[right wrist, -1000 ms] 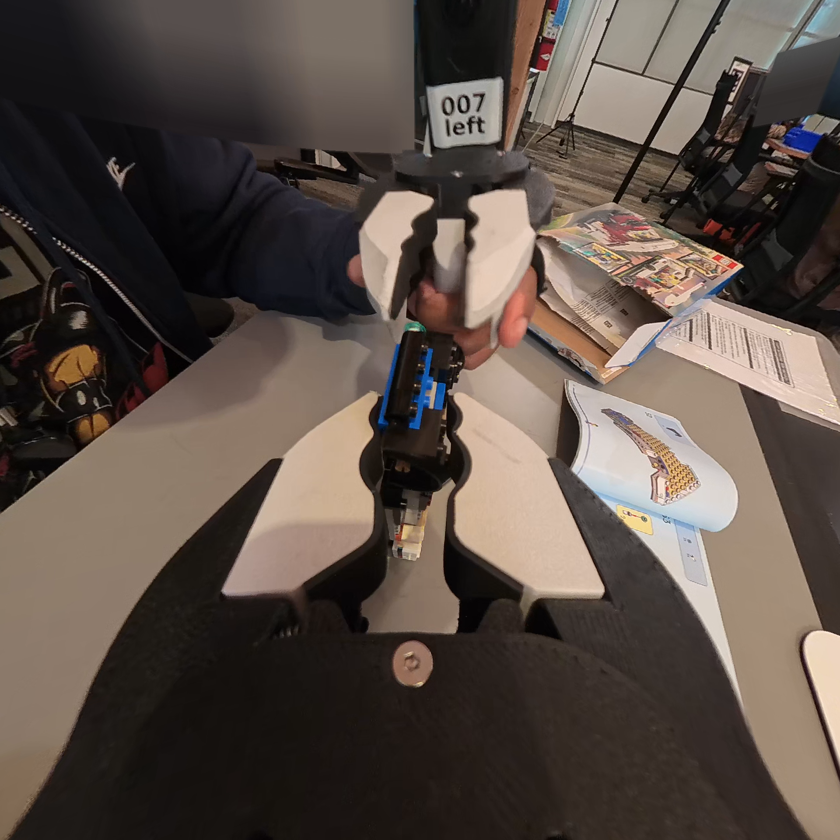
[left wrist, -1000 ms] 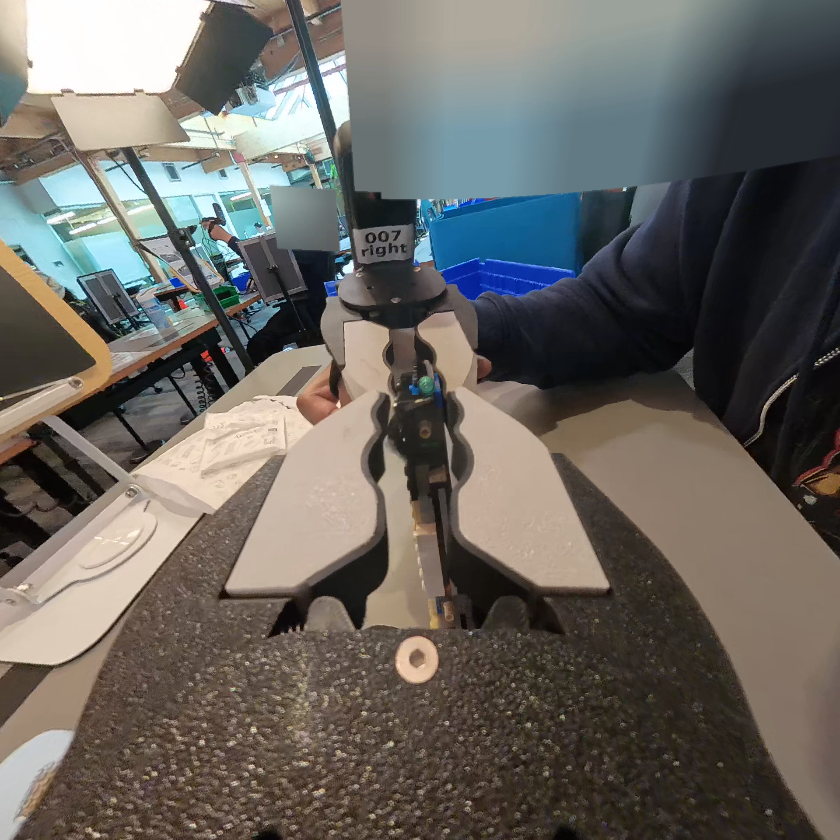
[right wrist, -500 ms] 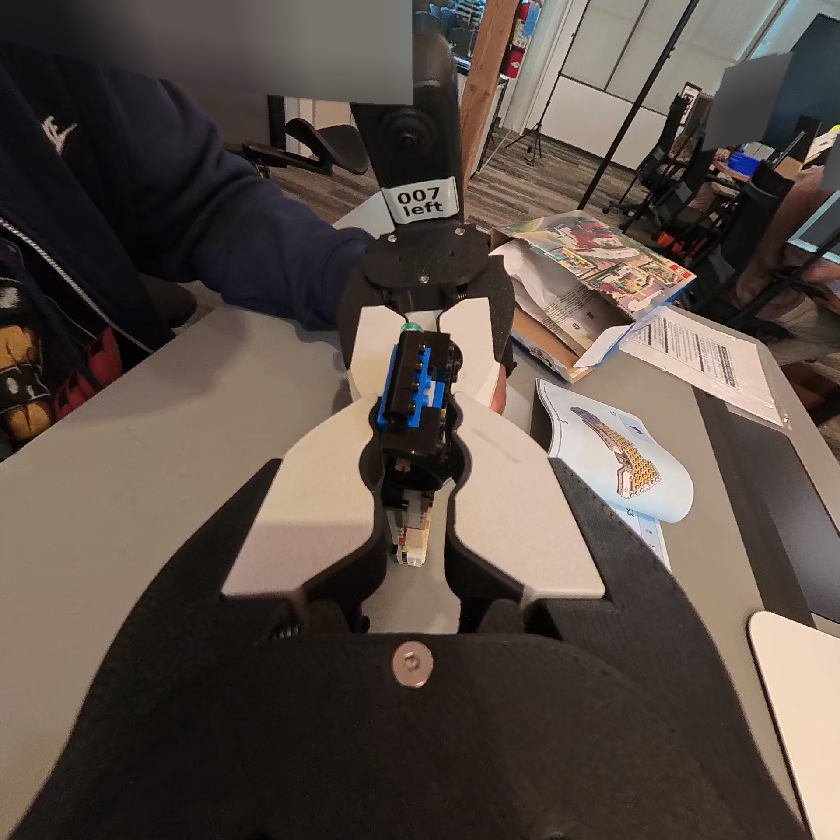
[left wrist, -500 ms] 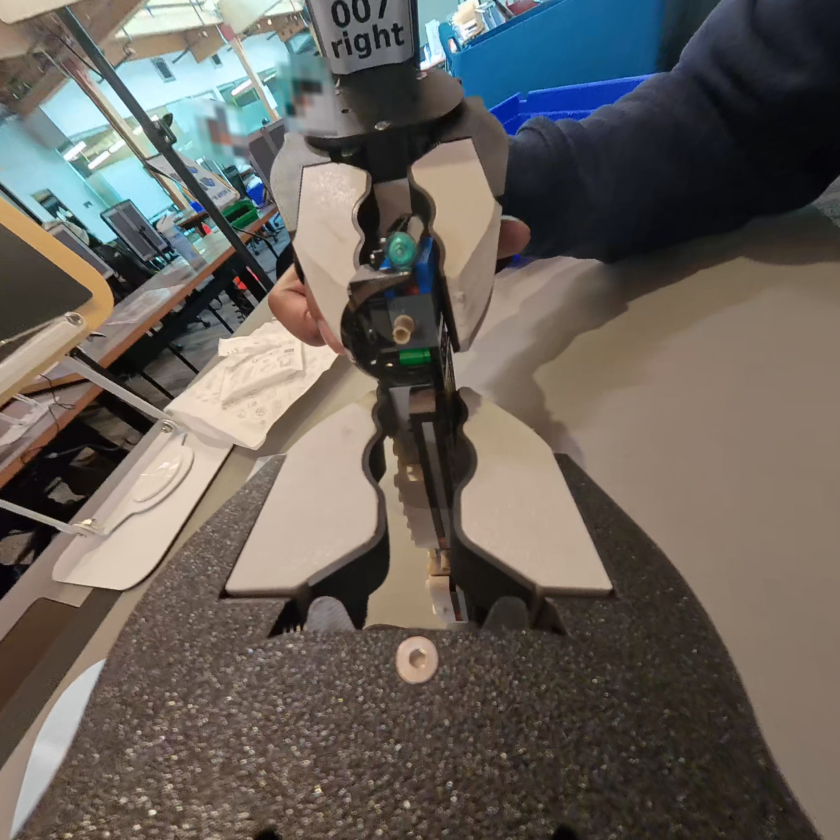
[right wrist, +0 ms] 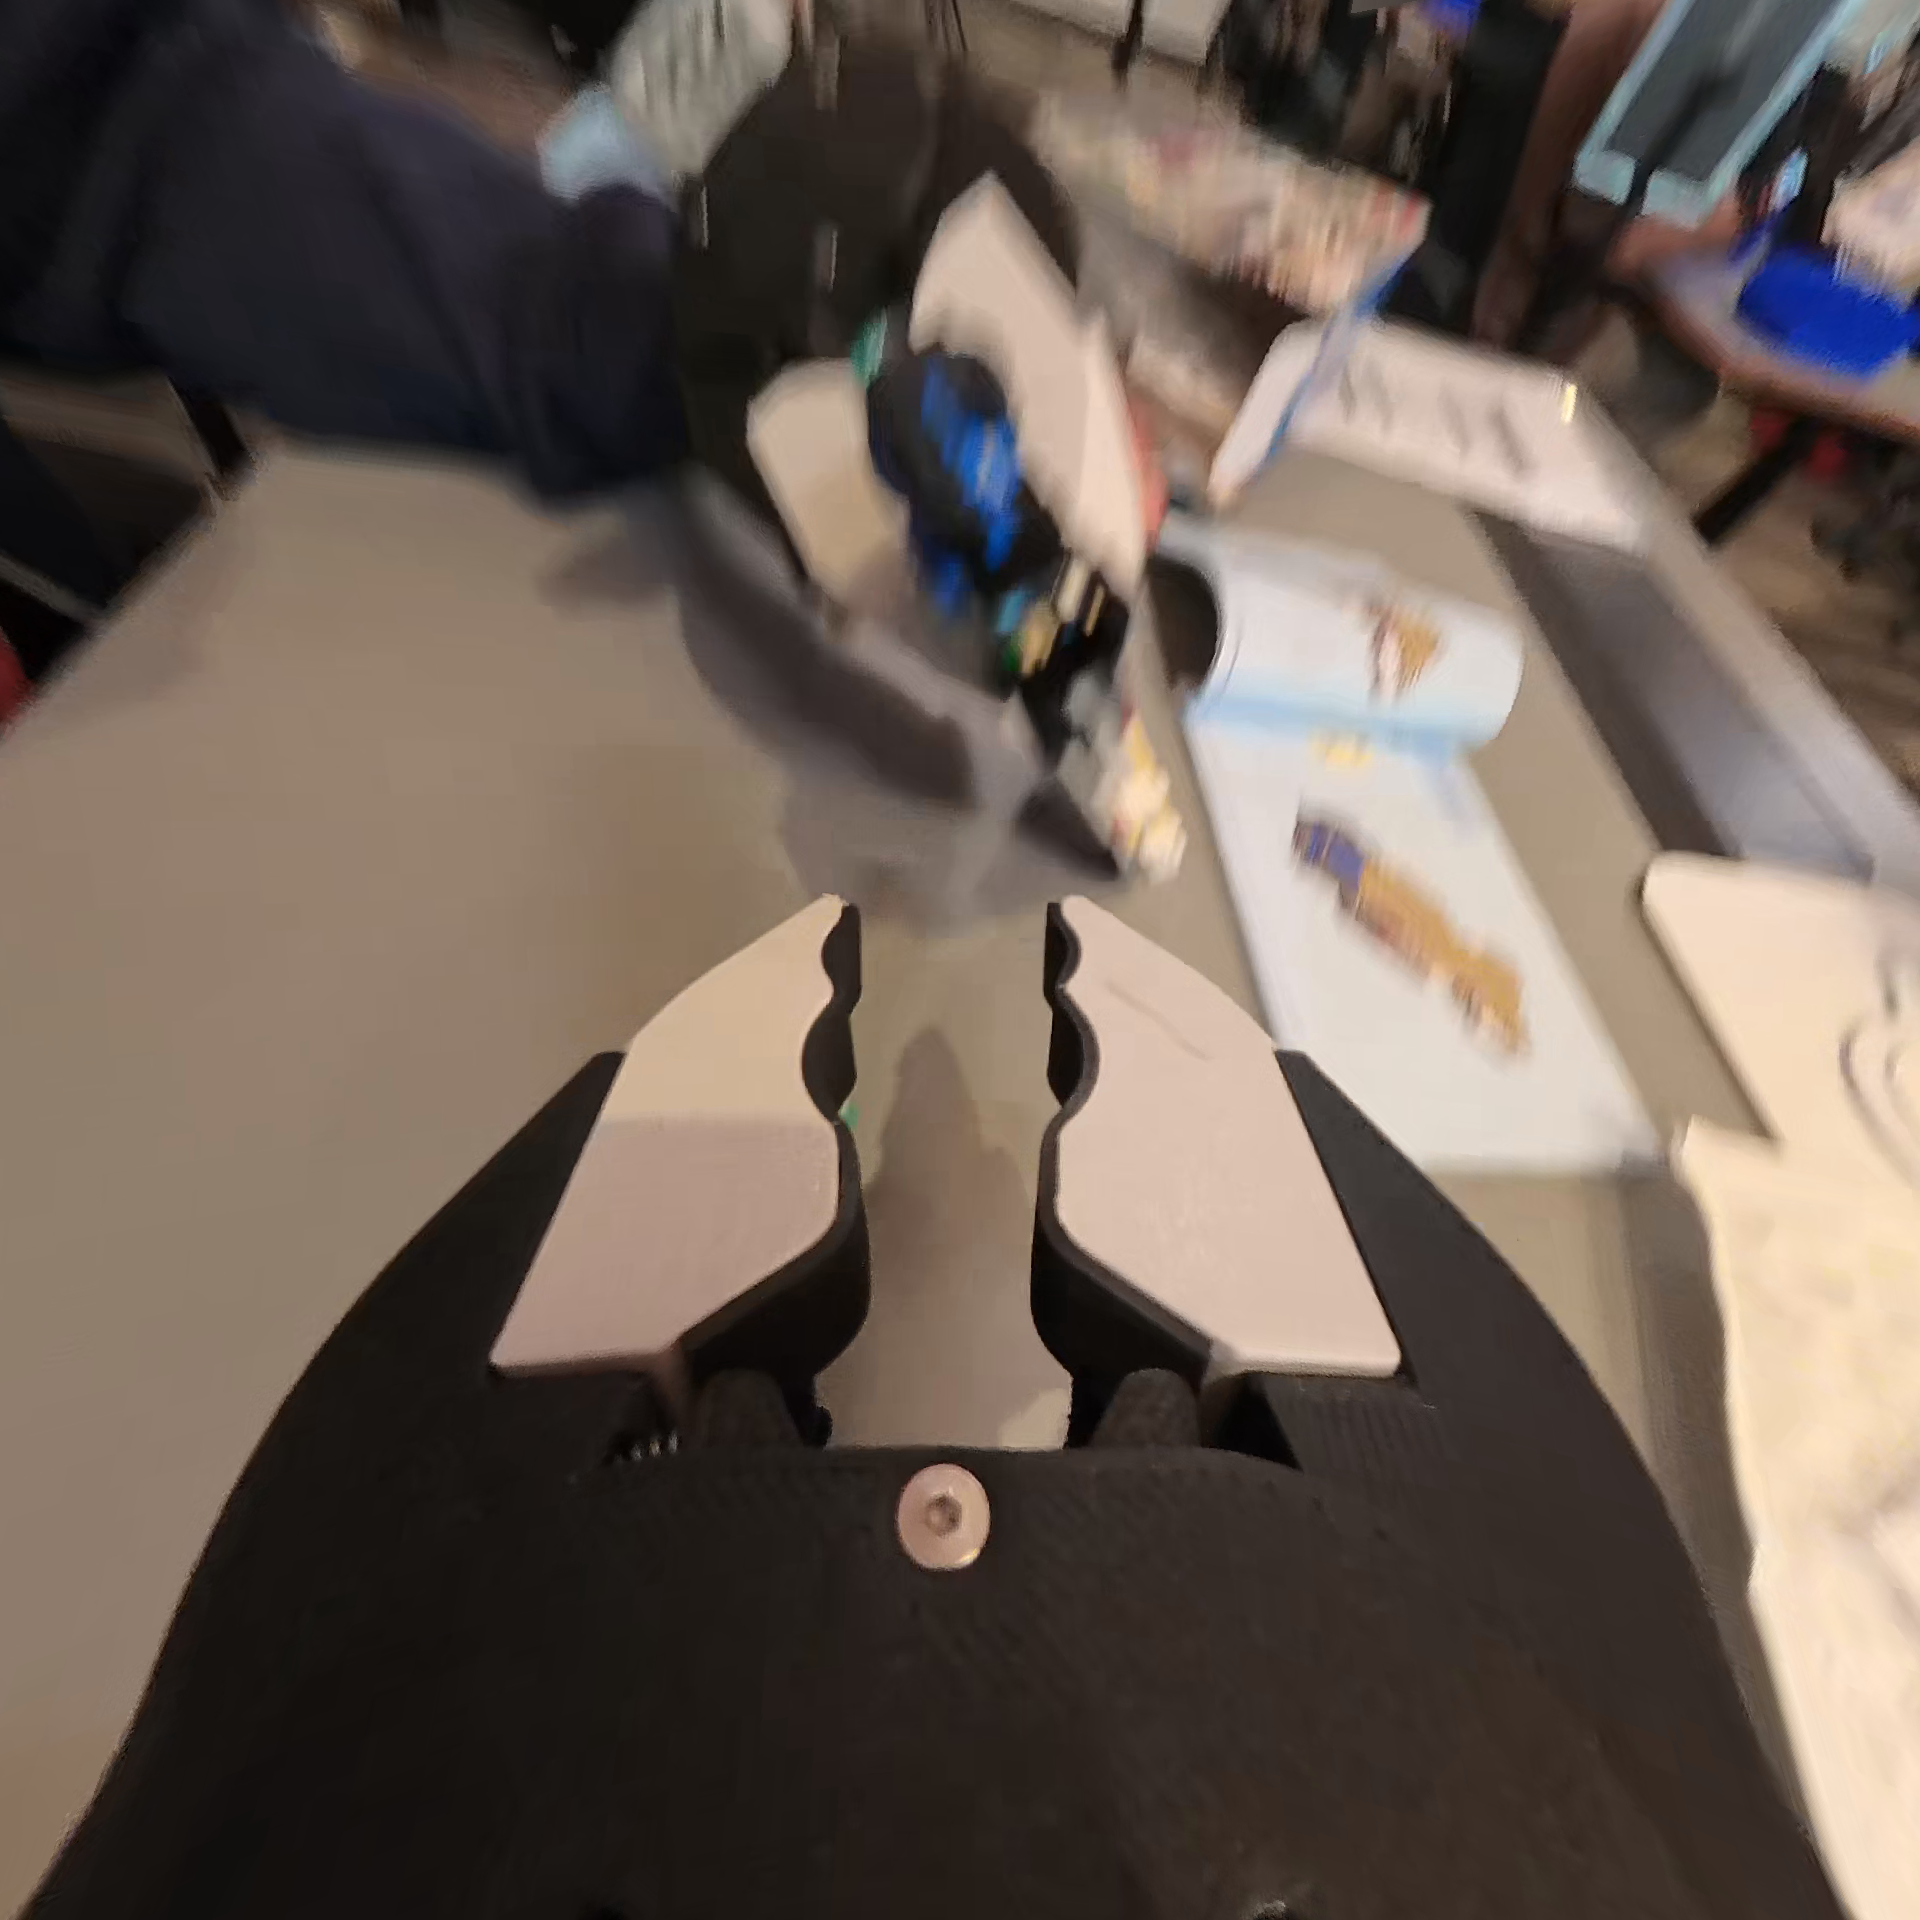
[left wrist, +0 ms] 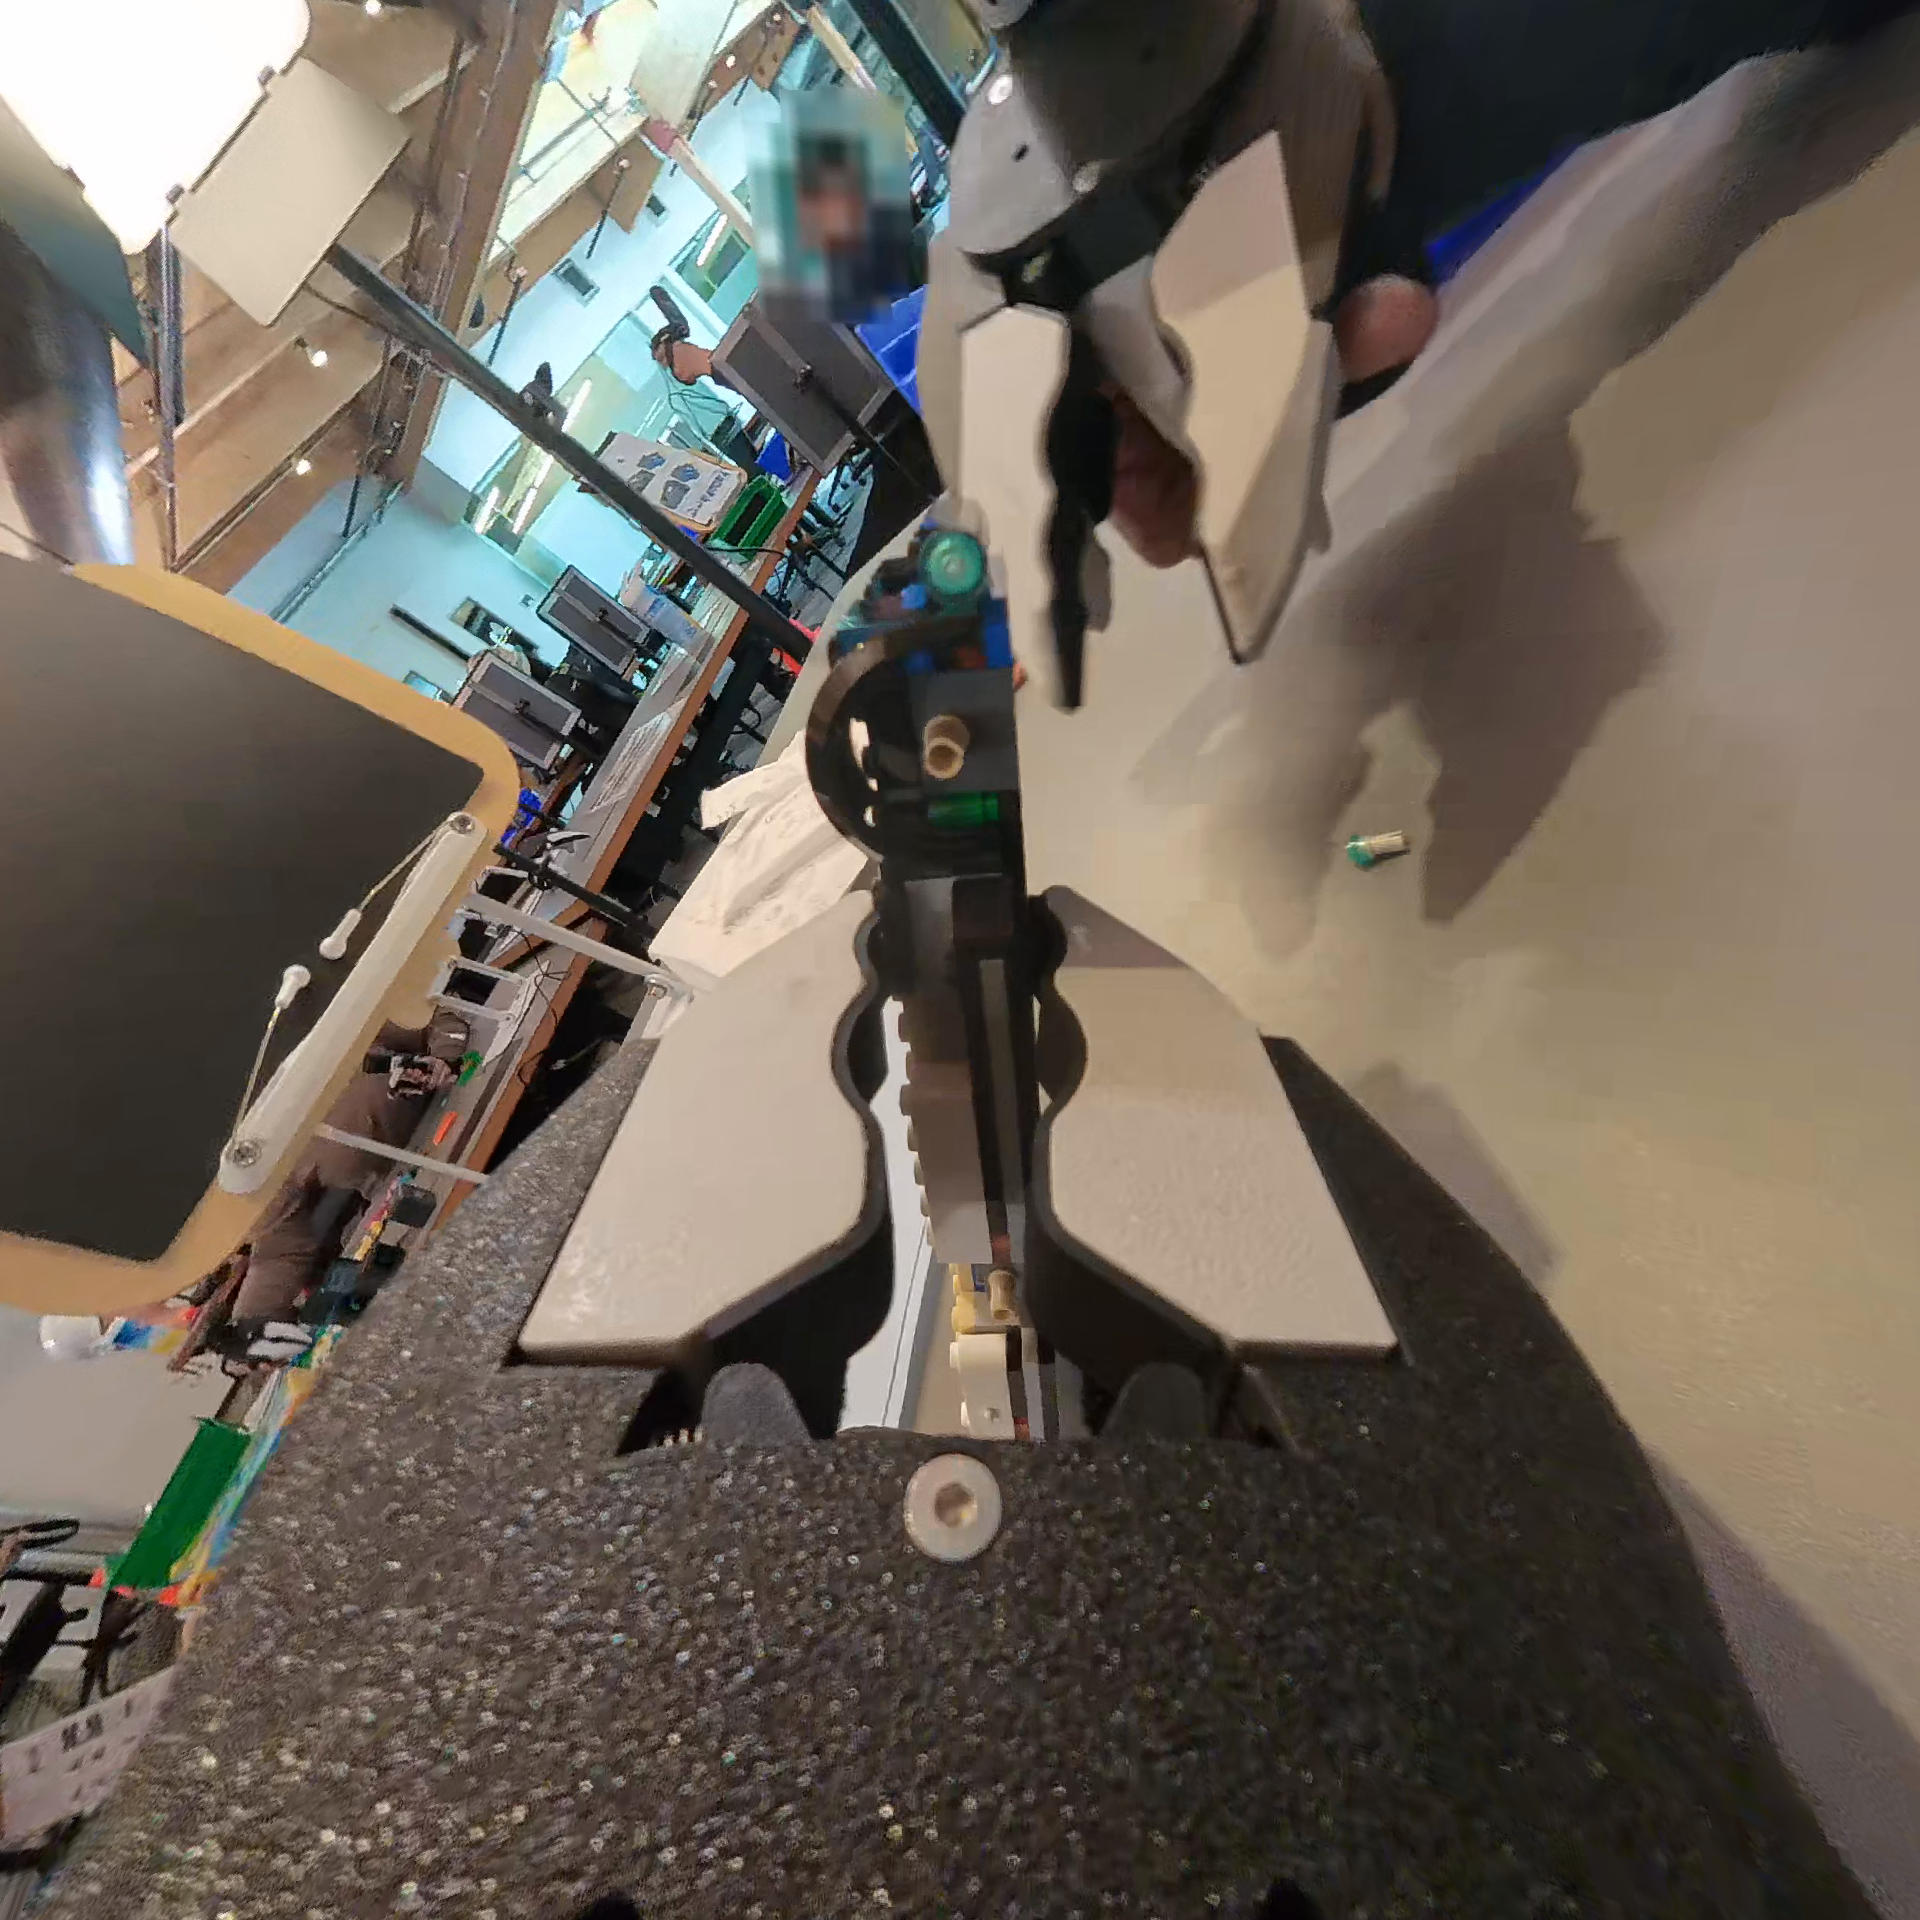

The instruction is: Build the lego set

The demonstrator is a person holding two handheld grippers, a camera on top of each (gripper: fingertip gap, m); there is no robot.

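Observation:
My left gripper [left wrist: 961,925] is shut on a long toy-brick model [left wrist: 956,748], black and blue with a teal stud at its far tip. The model runs back between the fingers to pale bricks near the palm. My right gripper [right wrist: 951,914] is open and empty above the grey table [right wrist: 312,831]. In the left wrist view it hangs open [left wrist: 1153,623] just past the model's tip, apart from it. The blurred right wrist view shows the left gripper's finger [right wrist: 1039,416] and the model [right wrist: 966,468] ahead. A small teal piece [left wrist: 1377,847] lies on the table.
An open instruction booklet [right wrist: 1382,790] and white sheets [right wrist: 1818,1143] lie on the right of the table, with a printed box [right wrist: 1247,208] behind them. A tan-framed dark board [left wrist: 208,883] stands at the left. A person's dark sleeve [right wrist: 364,260] reaches in. There is about 7 centimeters between the tips of the two grippers. Between my right fingertips and the small teal piece [left wrist: 1377,847] there is roughly 7 centimeters.
My right gripper was shut on the model's black-and-blue end; it has opened, let go and pulled back. My left gripper keeps the model and has tilted. The small teal piece now shows on the table.

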